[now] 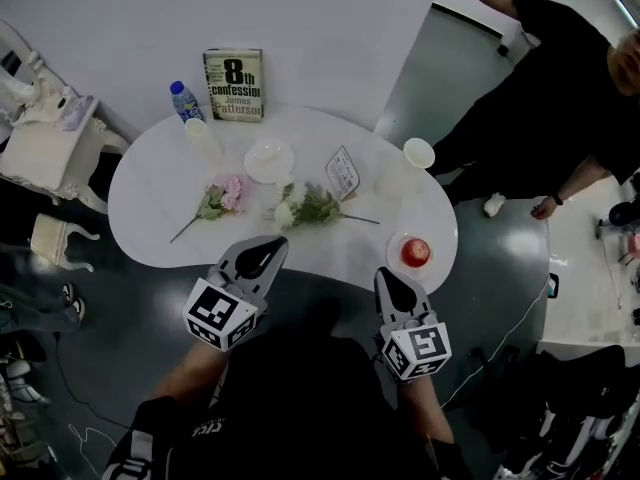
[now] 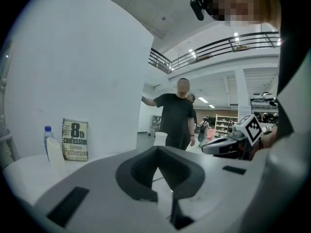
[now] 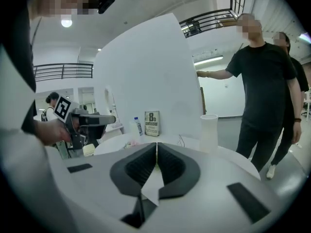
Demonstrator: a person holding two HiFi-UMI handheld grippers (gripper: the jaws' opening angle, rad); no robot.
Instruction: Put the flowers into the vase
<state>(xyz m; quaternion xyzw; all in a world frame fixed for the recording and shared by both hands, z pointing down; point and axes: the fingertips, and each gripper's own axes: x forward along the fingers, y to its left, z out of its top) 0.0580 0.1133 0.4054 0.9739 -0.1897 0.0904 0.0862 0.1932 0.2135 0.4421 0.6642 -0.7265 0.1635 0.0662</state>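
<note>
Starting with the head view, the flowers are seen lying flat on the white table [image 1: 150,218]. A pink flower [image 1: 226,197] lies to the left and a white spray [image 1: 303,208] near the middle, its stem pointing right. The vase [image 1: 418,153], white and upright, stands near the far right edge, apart from both. The left gripper [image 1: 270,246] and the right gripper [image 1: 388,276] are held over the near edge, and neither touches a flower. The step in hand is judged to be the reach. The jaws should therefore be opened before a stem is met, and the stem, not the bloom, should be taken. The white spray is best left to the right gripper, being nearer the vase. The apple [image 1: 414,253] on its plate lies just ahead of that gripper and should be cleared.

In the left gripper view, the jaws are shown pressed together with nothing between them. The book [image 2: 75,140] and water bottle [image 2: 47,139] are seen beyond.

In the right gripper view, the jaws are likewise closed and empty. The vase is seen ahead to the right. Its mouth is judged modest, so a stem should be tilted upright and lowered end first.
</note>
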